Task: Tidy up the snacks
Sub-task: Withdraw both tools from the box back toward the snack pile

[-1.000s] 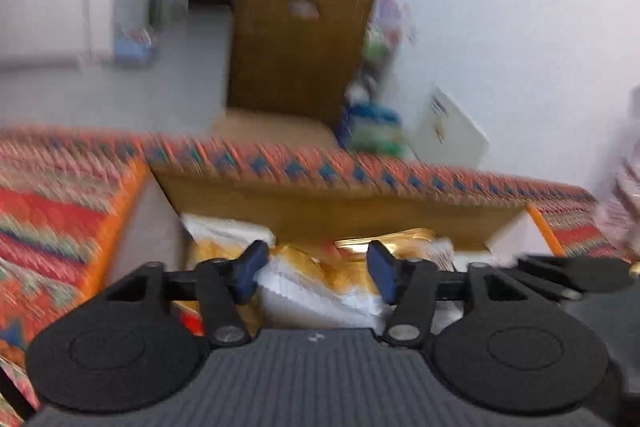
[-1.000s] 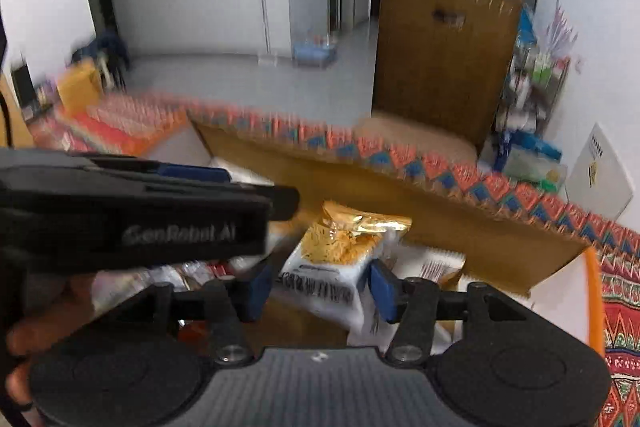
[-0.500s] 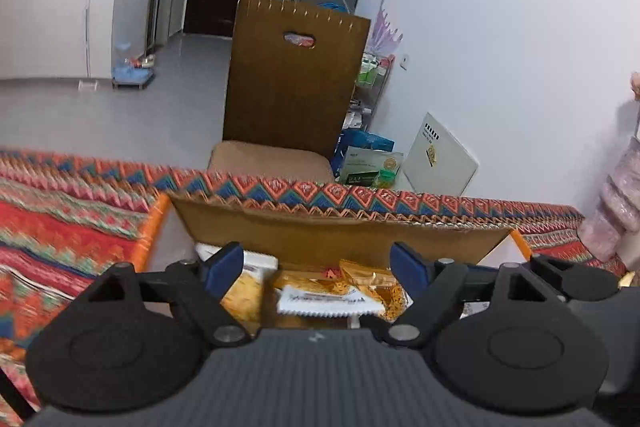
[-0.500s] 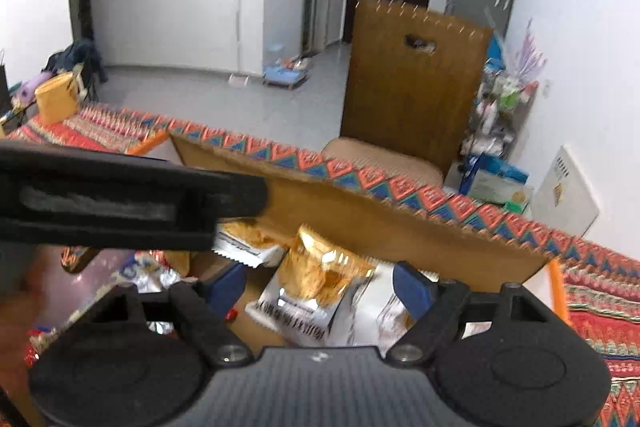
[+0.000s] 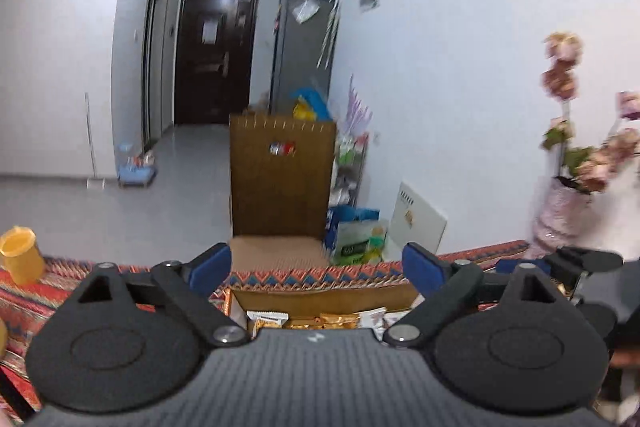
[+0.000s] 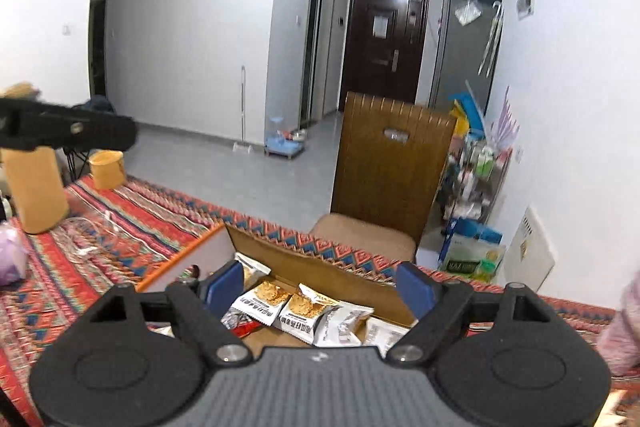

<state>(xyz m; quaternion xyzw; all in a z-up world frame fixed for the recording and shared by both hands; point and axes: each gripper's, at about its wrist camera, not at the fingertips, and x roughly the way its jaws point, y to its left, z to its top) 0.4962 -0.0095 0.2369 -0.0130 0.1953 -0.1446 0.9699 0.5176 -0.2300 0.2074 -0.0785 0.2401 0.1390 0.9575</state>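
Cardboard box [image 6: 320,277] holds two matching snack packets [image 6: 260,301], more half hidden

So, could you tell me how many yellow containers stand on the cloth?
2: a tall one at far left, a short cup just right of it; others may be hidden.

One open brown cardboard box [image 6: 320,273] at the patterned cloth's far edge; two white snack packets picturing golden crisps [image 6: 260,301] visible on top inside; two orange-yellow containers [image 6: 106,169] near the left edge.
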